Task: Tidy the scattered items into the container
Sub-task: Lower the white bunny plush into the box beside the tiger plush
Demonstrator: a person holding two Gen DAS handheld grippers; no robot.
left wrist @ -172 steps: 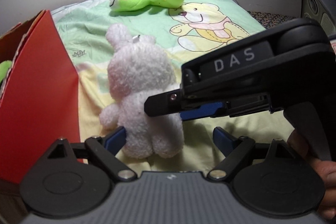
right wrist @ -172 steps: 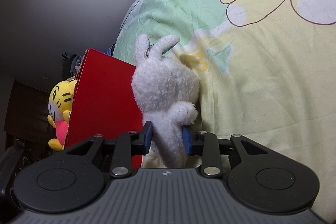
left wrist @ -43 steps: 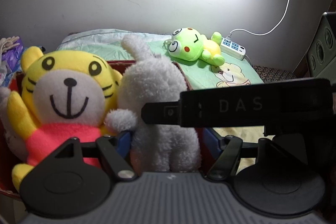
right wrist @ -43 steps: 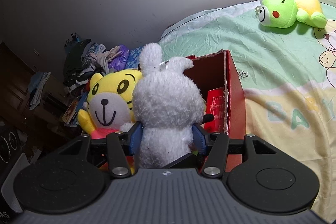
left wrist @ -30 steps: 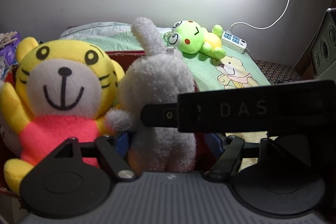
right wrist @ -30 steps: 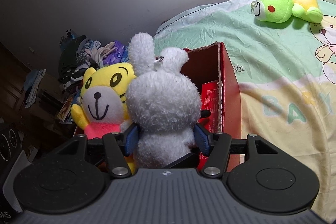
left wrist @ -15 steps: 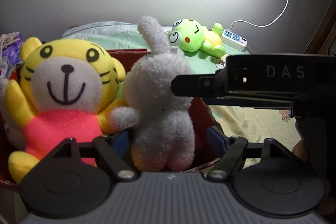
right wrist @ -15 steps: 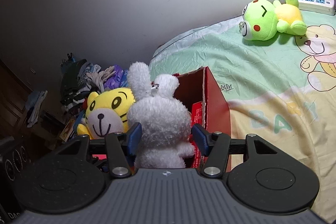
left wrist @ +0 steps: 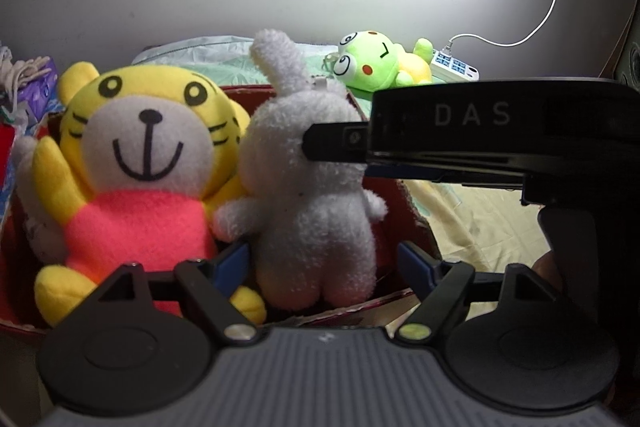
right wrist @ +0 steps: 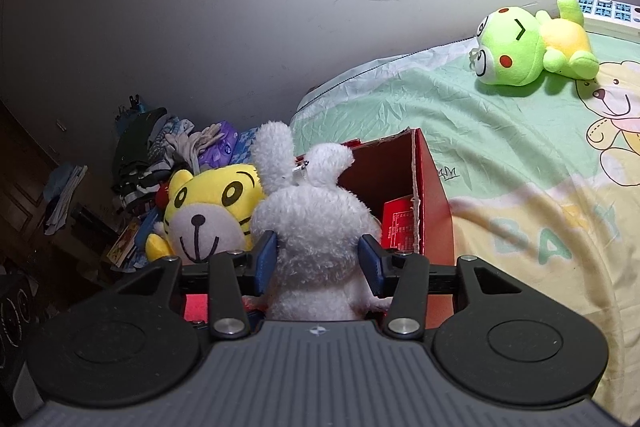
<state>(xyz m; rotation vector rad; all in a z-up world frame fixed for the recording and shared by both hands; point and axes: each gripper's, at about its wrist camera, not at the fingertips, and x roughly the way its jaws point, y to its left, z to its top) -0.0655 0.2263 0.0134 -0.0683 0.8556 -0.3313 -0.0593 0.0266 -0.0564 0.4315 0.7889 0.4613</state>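
Observation:
A white plush rabbit (left wrist: 312,211) stands upright in the red cardboard box (left wrist: 404,203) beside a yellow tiger plush (left wrist: 136,163). My left gripper (left wrist: 324,263) is open, its fingers wide either side of the rabbit's legs without squeezing. My right gripper (right wrist: 318,259) is open, its blue pads just clear of the rabbit (right wrist: 316,227). It shows from the side in the left wrist view (left wrist: 344,147), next to the rabbit's head. A green frog plush (right wrist: 528,43) lies on the bed, far from both grippers.
The box (right wrist: 432,195) stands at the bed's left edge, with a red packet (right wrist: 400,223) inside. A white power strip (right wrist: 608,11) and cable lie beyond the frog by the wall. Piled clothes (right wrist: 160,147) sit left of the bed. A speaker (left wrist: 632,59) stands right.
The rabbit has been carried from the bed into the box and set beside the tiger. In the last second the right gripper opened, let it go and drew back to the right.

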